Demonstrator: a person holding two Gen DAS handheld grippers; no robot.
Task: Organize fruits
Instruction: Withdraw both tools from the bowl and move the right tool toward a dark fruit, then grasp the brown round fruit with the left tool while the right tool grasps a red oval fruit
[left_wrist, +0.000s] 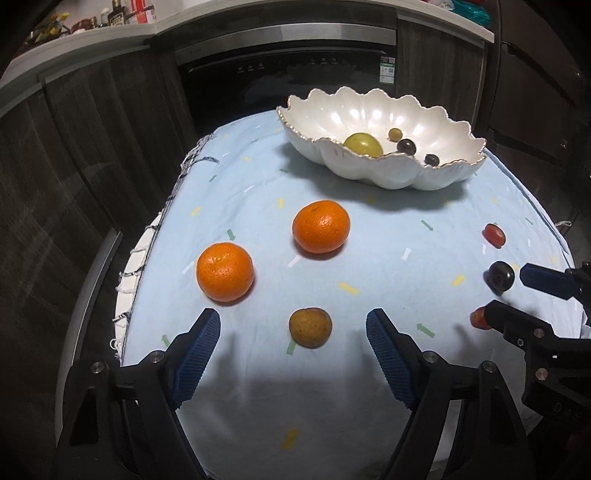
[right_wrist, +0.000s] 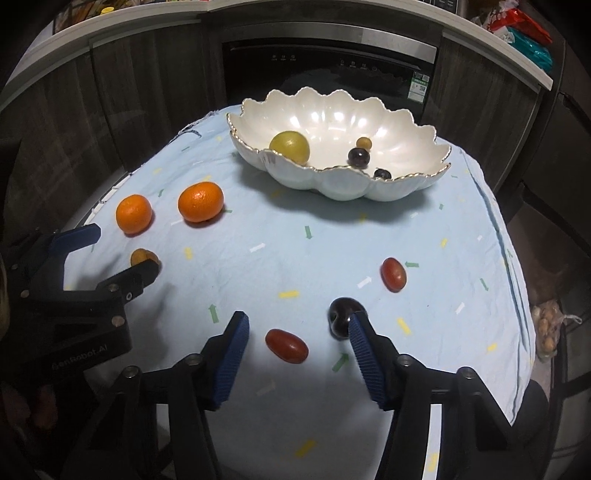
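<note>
A white scalloped bowl (left_wrist: 384, 170) (right_wrist: 332, 181) stands at the back of the light blue cloth and holds a yellow-green fruit (left_wrist: 362, 144), a small tan fruit and two dark grapes. Two oranges (left_wrist: 225, 271) (left_wrist: 320, 226) and a small brown fruit (left_wrist: 310, 326) lie in front of my left gripper (left_wrist: 293, 325), which is open around the brown fruit without touching it. My right gripper (right_wrist: 299, 325) is open over a red cherry tomato (right_wrist: 287, 345). A dark grape (right_wrist: 341, 317) touches its right finger. Another red tomato (right_wrist: 393, 274) lies farther right.
The cloth (right_wrist: 295, 258) covers a small round table with edges close on left and right. Dark cabinets and an oven (left_wrist: 288, 70) stand behind it. A bag of small items (right_wrist: 546, 328) sits beyond the right table edge.
</note>
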